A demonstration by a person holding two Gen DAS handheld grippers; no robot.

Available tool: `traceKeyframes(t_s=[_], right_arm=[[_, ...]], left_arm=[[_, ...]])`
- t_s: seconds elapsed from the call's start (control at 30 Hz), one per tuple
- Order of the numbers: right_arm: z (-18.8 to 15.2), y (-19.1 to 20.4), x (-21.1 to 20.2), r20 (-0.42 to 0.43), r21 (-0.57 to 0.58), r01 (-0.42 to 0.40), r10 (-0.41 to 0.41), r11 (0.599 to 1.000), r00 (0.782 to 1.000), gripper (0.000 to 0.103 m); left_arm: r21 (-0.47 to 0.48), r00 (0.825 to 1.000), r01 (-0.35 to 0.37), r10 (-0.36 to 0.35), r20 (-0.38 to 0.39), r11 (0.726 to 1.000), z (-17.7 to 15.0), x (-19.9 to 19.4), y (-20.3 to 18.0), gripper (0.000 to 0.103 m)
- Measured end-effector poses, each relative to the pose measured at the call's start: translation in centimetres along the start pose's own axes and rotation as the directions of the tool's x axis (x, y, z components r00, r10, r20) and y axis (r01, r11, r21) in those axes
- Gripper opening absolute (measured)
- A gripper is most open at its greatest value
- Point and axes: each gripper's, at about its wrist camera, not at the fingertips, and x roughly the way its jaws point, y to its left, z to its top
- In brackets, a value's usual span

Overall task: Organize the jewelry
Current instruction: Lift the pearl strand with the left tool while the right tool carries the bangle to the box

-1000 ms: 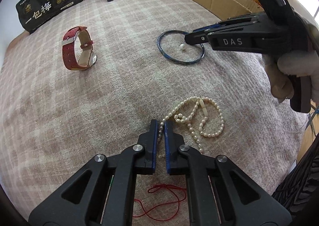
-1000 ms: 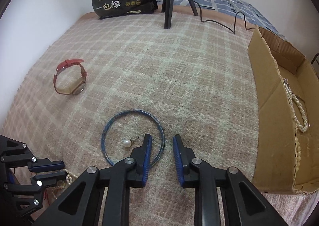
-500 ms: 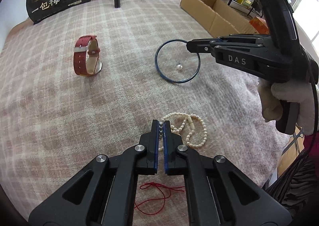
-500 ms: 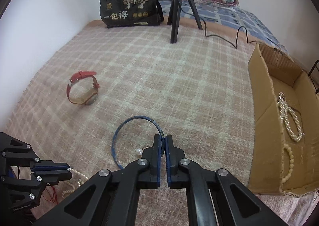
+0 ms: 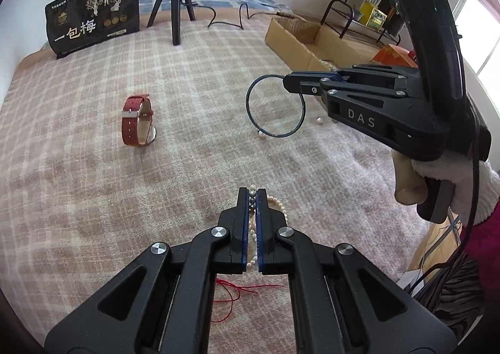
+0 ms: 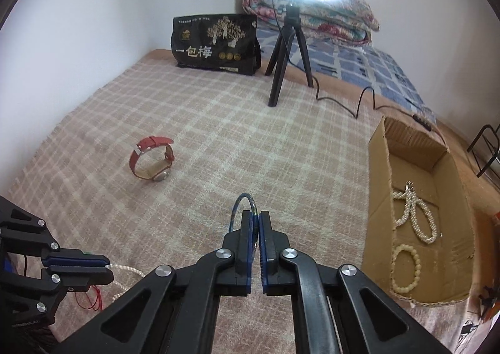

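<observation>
Your left gripper (image 5: 253,194) jaws clamp one pearl necklace (image 5: 276,202), mostly hidden beneath them; your right gripper (image 6: 255,216) jaws pinch one blue bangle (image 5: 275,105) above the bed (image 5: 93,182). Two loose pearls (image 5: 319,120), one red watch (image 5: 137,121).

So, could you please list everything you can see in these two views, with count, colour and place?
Bangle: one, dark blue, lifted off the blanket in the right gripper.
Pearl necklace: one, cream, pinched in the left gripper, trailing onto the blanket.
Loose pearls: two, white, on the blanket under and beside the bangle.
Watch: one, red strap, standing on edge, left side of the blanket.
Red string: one, beneath the left gripper.
Cardboard box: one, brown, right side, holding two pearl pieces.
Black bag: one, far edge.
Tripod: one, black, far edge.
Blanket: one, pink plaid.
Left gripper: black, shut.
Right gripper: black, shut.
</observation>
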Motion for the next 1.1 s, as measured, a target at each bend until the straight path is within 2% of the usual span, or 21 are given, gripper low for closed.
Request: traceKeyframes(t_s=[0.5, 0.8, 1.1], right_arm=[[1.1, -1.5, -5.1, 0.111, 0.03, 0.029, -0.032, 0.999, 0.993, 0.001], [1.1, -4.8, -7.6, 0.162, 0.098, 0.061, -0.077, 0.993, 0.984, 0.001], [0.0, -9.0, -9.3, 0.177, 0.174, 0.102, -0.133, 0.979, 0.975, 0.001]], left_arm=[[-0.032, 0.99, 0.053, -0.049, 0.132, 0.998, 2.7, -5.1, -0.7, 0.001], [-0.037, 0.973, 0.093, -0.083, 0.214, 0.995, 5.9, -7.3, -1.9, 0.001], [-0.02, 0.955, 0.13, -0.119, 0.271, 0.991, 9.2, -8.3, -3.8, 0.001]])
